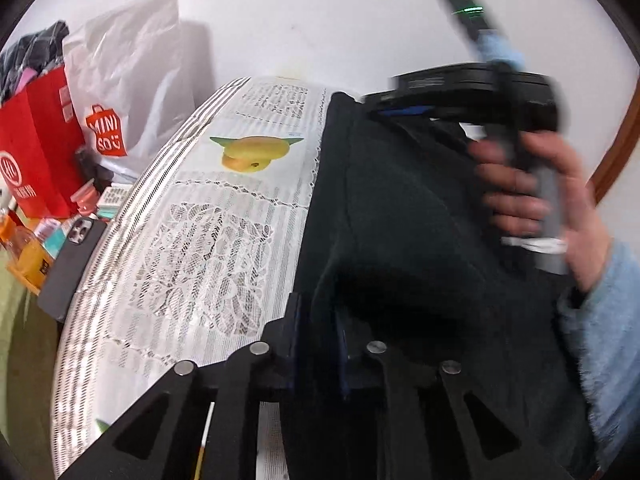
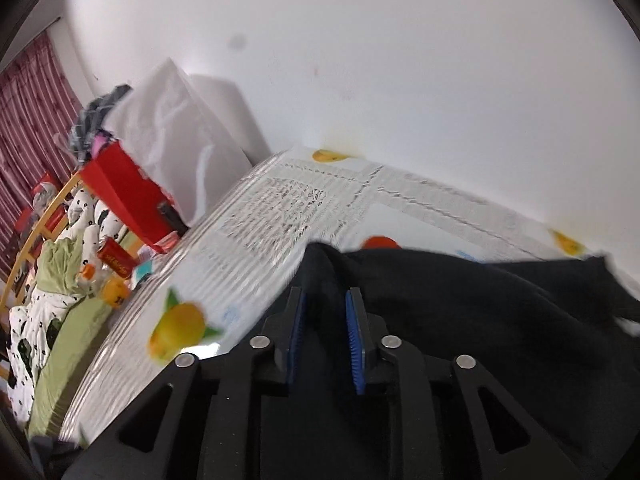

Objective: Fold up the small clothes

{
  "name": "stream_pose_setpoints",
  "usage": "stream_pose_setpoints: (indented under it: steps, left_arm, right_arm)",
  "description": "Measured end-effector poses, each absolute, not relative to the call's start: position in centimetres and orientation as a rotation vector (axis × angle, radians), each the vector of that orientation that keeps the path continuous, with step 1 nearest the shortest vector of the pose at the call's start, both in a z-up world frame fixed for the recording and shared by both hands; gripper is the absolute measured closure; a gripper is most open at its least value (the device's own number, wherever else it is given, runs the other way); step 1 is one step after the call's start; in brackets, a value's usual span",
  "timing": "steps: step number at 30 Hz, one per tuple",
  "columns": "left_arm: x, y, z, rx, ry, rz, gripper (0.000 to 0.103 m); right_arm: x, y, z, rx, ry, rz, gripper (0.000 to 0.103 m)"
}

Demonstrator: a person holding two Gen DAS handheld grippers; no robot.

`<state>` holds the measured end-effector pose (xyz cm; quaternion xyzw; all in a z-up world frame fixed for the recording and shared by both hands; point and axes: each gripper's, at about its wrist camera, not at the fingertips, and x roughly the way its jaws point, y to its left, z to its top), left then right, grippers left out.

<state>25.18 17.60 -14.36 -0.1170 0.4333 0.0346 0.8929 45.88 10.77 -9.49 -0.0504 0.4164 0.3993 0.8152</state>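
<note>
Legible markings:

- White plastic bag [image 1: 132, 80], standing left of the table: a red shopping-bag emblem [image 1: 105, 131] printed with "MINI SO" in white capitals, set on two lines.
- Red paper bag [image 1: 36, 148], just beside the white one: a white circular logo low on its near face and white characters beneath it, plus a small white panel higher up; all too blurred to read.
- Small red box [image 2: 116, 258], left-hand clutter in the right wrist view: gold lettering, unreadable.

Nothing else bears readable text.
</note>
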Motion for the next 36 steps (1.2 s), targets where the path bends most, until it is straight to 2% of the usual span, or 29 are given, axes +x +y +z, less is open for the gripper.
stream_pose_setpoints:
  steps: [1,2,5,11,15,16,17,22,24,26,31,36]
  left_arm:
    - [24.9,17.4,-14.2,-0.233,0.901,0.072,0.081]
    - [24.6,17.4,-14.0,-0.229,0.900,0.069,0.077]
    - [23.1,16.7,-13.4,-0.218,0.890,0.044,0.064]
    - [21.1,14.8,-12.7,-0.202,0.886,-0.001,0.059]
    - [19.9,13.5,-12.4,-0.195,0.899,-0.016,0.059]
    - [19.6,13.2,-12.3,-0.202,0.904,-0.024,0.059]
    - [19.2,12.9,-12.2,-0.208,0.908,-0.031,0.059]
    - [17.5,11.6,-11.5,-0.188,0.915,-0.018,0.059]
    - [16.9,11.3,-11.4,-0.186,0.917,-0.014,0.054]
    - [16.4,10.9,-11.4,-0.169,0.923,-0.006,0.050]
    - [14.9,10.1,-11.7,-0.132,0.941,0.000,0.044]
    - [13.4,9.8,-12.2,-0.125,0.947,0.015,0.042]
  right_arm:
    - [44.8,8.9,-8.7,-0.124,0.861,0.838,0.068]
    - [43.6,6.8,-8.0,-0.150,0.833,0.804,0.065]
    - [40.6,-0.3,-7.1,-0.202,0.784,0.668,0.064]
    - [37.1,-18.3,-8.7,-0.126,0.809,0.304,0.064]
    - [37.7,-26.7,-12.6,-0.056,0.915,0.161,0.066]
    - [38.0,-28.1,-13.9,-0.031,0.962,0.142,0.074]
    - [38.1,-29.3,-14.6,-0.004,0.982,0.144,0.075]
    - [34.9,-30.6,-13.0,0.070,0.931,0.153,0.073]
    - [31.9,-30.1,-11.2,0.072,0.886,0.199,0.072]
    - [28.5,-30.8,-9.9,0.062,0.841,0.217,0.068]
    - [21.6,-36.9,-8.8,-0.008,0.737,0.036,0.016]
    - [19.2,-46.0,-12.4,-0.067,0.879,-0.196,0.016]
